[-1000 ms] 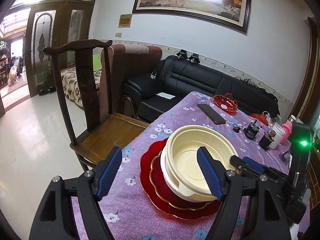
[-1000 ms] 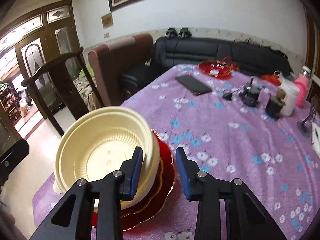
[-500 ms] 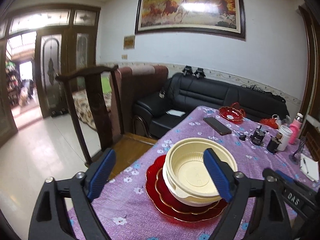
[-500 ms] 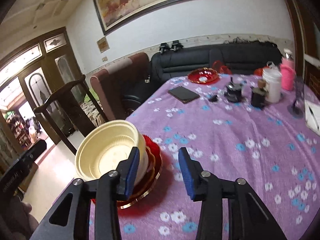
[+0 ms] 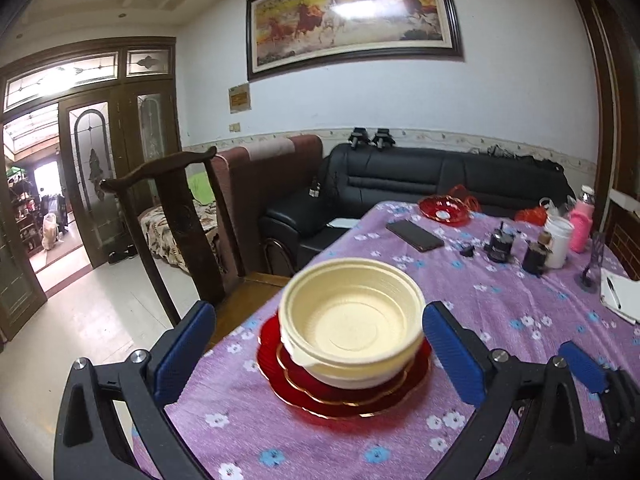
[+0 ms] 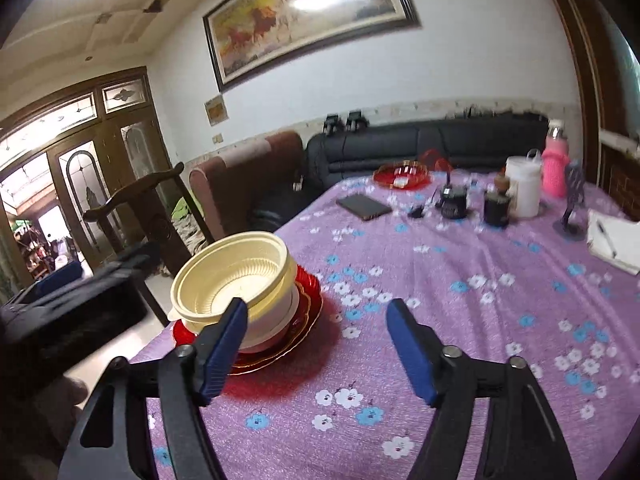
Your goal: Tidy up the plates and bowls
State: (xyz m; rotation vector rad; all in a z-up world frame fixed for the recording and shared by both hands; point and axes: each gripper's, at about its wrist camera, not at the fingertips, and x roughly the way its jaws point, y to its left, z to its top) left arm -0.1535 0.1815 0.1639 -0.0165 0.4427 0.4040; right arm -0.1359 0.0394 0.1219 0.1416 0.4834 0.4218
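Note:
Cream bowls point(image 5: 354, 322) point(image 6: 236, 280) sit nested on stacked red plates point(image 5: 340, 394) point(image 6: 306, 312) near the table's left edge. My left gripper point(image 5: 320, 354) hangs short of the stack, its jaws opening wide; no pad touches the bowls. My right gripper point(image 6: 316, 350) is to the right of the stack and back from it, jaws opening, with only purple cloth between its blue pads. The left gripper's body point(image 6: 76, 300) shows at the left of the right wrist view. Another red plate point(image 5: 444, 210) point(image 6: 402, 176) lies at the table's far end.
On the floral purple tablecloth point(image 6: 460, 320) lie a dark phone point(image 6: 364, 206), small black jars point(image 6: 496, 208), a white tub point(image 6: 522, 190), a pink bottle point(image 6: 556, 164) and a notebook with pen point(image 6: 612, 240). A wooden chair point(image 5: 176, 216) stands at the left edge, a black sofa point(image 5: 420, 176) behind.
Both grippers have drawn back from the bowl stack and opened wider. The stack stays on the table and looks smaller and farther off in both views.

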